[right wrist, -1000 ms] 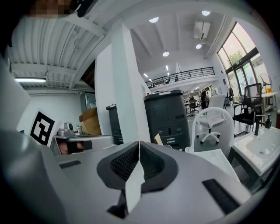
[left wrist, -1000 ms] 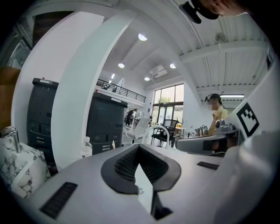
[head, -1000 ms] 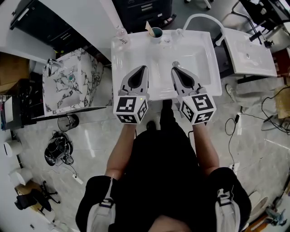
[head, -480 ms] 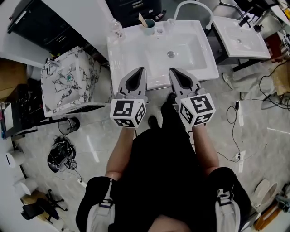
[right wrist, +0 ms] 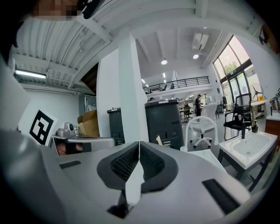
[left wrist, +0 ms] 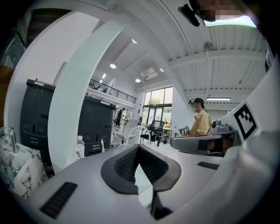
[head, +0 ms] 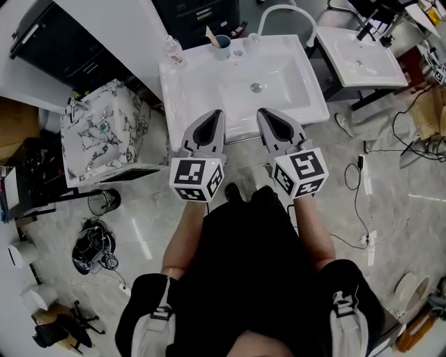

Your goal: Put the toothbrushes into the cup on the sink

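A teal cup (head: 221,47) stands on the back rim of the white sink (head: 202,84), with a pale toothbrush (head: 211,35) sticking out of it. My left gripper (head: 214,114) and right gripper (head: 263,113) hover side by side at the sink's front edge, tips pointing toward the basin. Both are shut with nothing between the jaws. In the left gripper view the left gripper (left wrist: 138,146) shows its pads meeting at the tip. The right gripper (right wrist: 139,143) looks the same in its own view, and the toothbrush (right wrist: 159,140) shows small beyond it.
A clear bottle (head: 172,50) stands at the sink's back left corner. A marble-patterned cabinet (head: 104,129) sits to the left, a second sink (head: 359,59) to the right. A white chair (head: 282,14) and dark cabinets stand behind. Cables lie on the floor at right.
Both grippers have drawn back from over the basin to its front edge, still shut. The sink now lies farther ahead in the head view.
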Action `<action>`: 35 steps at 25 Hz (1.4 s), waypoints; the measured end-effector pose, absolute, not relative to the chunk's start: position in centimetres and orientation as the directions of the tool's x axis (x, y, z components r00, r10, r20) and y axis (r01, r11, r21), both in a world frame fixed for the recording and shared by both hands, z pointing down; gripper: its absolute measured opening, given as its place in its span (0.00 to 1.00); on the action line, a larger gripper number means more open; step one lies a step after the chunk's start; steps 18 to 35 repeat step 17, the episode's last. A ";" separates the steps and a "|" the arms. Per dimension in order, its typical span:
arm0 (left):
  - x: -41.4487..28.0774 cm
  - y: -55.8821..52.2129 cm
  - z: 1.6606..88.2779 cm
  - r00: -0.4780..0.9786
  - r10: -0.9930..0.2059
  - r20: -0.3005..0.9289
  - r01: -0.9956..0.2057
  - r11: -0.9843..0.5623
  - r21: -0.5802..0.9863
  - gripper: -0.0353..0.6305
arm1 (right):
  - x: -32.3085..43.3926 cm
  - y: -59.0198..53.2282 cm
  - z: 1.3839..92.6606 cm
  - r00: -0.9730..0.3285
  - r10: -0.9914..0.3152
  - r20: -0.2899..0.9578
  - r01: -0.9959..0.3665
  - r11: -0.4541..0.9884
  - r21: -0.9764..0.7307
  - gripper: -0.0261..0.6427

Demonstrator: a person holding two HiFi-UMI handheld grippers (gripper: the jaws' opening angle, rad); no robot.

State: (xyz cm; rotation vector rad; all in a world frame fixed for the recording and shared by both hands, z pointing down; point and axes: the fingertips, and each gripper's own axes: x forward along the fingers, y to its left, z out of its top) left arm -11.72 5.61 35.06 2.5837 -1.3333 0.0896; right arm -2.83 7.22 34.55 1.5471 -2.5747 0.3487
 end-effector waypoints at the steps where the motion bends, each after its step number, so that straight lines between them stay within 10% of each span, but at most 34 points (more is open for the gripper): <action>1: -11.6 5.7 35.0 0.584 -0.796 0.159 -0.810 -0.559 0.177 0.07 | -2.8 7.3 34.5 -0.472 -0.854 0.217 -0.881 0.453 -0.133 0.09; 35: -11.0 6.8 34.9 0.585 -0.795 0.161 -0.810 -0.562 0.169 0.07 | -2.0 8.4 34.6 -0.466 -0.857 0.221 -0.885 0.449 -0.124 0.08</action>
